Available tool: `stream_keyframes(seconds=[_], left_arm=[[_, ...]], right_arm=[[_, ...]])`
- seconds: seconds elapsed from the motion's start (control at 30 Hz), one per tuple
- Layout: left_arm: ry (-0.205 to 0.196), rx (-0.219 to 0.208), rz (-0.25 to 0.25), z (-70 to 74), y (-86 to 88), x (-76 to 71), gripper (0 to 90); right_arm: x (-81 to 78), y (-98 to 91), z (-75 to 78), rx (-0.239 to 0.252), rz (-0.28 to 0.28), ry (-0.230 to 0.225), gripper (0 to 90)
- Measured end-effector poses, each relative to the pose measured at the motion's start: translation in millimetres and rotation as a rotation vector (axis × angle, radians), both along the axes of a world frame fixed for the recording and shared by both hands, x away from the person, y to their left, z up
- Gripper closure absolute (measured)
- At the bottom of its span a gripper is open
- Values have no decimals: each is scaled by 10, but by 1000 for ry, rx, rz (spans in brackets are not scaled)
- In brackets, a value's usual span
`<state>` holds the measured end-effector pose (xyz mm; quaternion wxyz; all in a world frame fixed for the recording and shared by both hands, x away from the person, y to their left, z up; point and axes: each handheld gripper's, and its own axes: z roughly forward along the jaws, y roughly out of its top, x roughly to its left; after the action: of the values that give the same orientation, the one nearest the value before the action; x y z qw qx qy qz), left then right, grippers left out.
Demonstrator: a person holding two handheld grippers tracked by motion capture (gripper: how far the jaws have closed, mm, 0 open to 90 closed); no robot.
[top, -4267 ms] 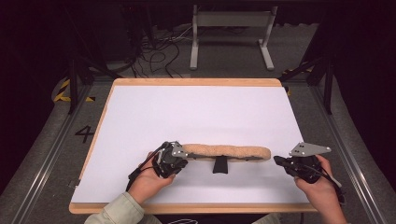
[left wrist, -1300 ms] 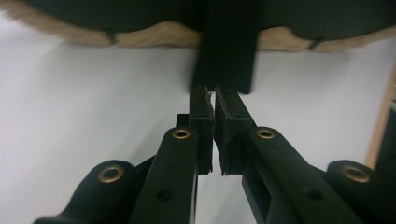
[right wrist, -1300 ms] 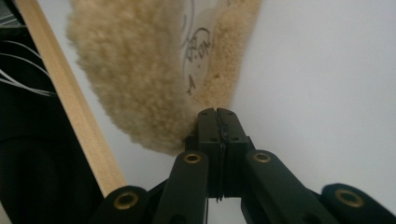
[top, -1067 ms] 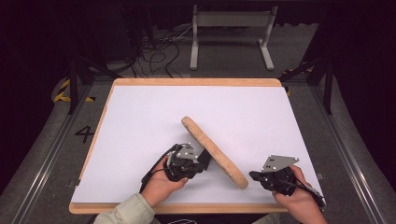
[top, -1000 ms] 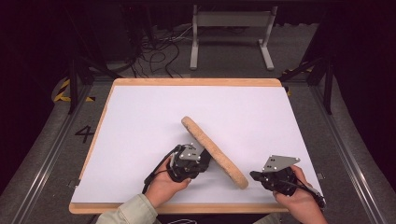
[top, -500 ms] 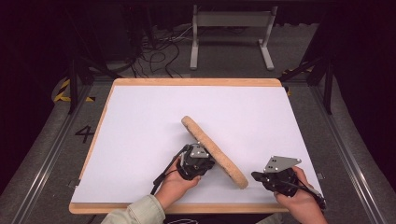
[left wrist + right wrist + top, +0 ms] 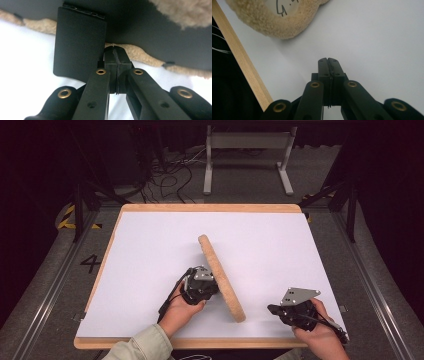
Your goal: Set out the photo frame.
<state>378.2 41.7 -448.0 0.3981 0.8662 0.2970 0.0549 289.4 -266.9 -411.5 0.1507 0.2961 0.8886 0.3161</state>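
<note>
Desk (image 7: 150,240) first: a white sheet covers its top, with a pale wooden edge showing round it, and dark floor with cables beyond. On the sheet, near the middle and toward the person's side, a long tan fleecy board (image 7: 221,277) stands on its edge, running on a slant from the centre down toward the near right. In the left gripper view its dark flat back (image 7: 150,37) looms close, fringed with tan fleece, and a black rectangular flap (image 7: 78,45) sits against that back, its foot on the white sheet. In the right gripper view the board's rounded fleecy end (image 7: 274,20) lies near the wooden edge (image 7: 239,60), with black handwriting on a pale patch inside the fleece.

Left tongs (image 7: 202,287) are right up against the board's left face about midway along it; their jaws are pressed together with nothing between them (image 7: 115,53), the tips just beside the flap. Right tongs (image 7: 274,310) rest near the desk's front right, apart from the board's near end, jaws likewise pressed together and empty (image 7: 328,61).
</note>
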Motion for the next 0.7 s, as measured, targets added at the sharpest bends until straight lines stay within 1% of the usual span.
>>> stream_keyframes(seconds=[0.07, 0.1, 0.13, 0.2, 0.23, 0.27, 0.33, 0.37, 0.4, 0.43, 0.5, 0.53, 0.6, 0.63, 0.7], left_arm=[[21, -3, 25, 5, 26, 14, 900], [2, 8, 26, 8, 48, 43, 900], [10, 3, 42, 7, 81, 68, 900], [12, -1, 51, 7, 103, 85, 900], [19, -4, 57, 8, 119, 92, 900], [23, -14, 54, 9, 129, 87, 898], [12, -9, 38, 30, 155, 73, 874], [11, -18, 41, 47, 182, 44, 867], [11, -18, 41, 47, 182, 44, 858], [9, -14, 44, 63, 216, 26, 858], [18, -6, 51, 75, 283, 0, 854], [31, -11, 62, 74, 325, -22, 850], [42, -7, 72, 74, 392, -51, 849], [44, -13, 75, 72, 427, -71, 848], [46, -9, 79, 90, 529, -136, 840]], right_arm=[[-2, 19, -4, 1, 1, -3, 900], [-4, 28, -5, 1, 2, -8, 900], [-13, 71, -16, -2, 12, -11, 900], [-16, 91, -22, -2, 16, -11, 900], [-15, 123, -33, -2, 26, -11, 900], [-12, 157, -42, -4, 32, -14, 900], [1, 223, -62, -2, 43, -12, 900], [9, 248, -70, -2, 50, -14, 900], [9, 248, -70, -2, 50, -14, 900], [20, 303, -84, 1, 60, -14, 900], [36, 395, -103, 1, 83, -17, 900], [41, 440, -110, 1, 92, -20, 900], [49, 527, -119, 6, 110, -35, 900], [52, 571, -121, 8, 120, -38, 900], [57, 656, -126, 11, 146, -42, 900]])
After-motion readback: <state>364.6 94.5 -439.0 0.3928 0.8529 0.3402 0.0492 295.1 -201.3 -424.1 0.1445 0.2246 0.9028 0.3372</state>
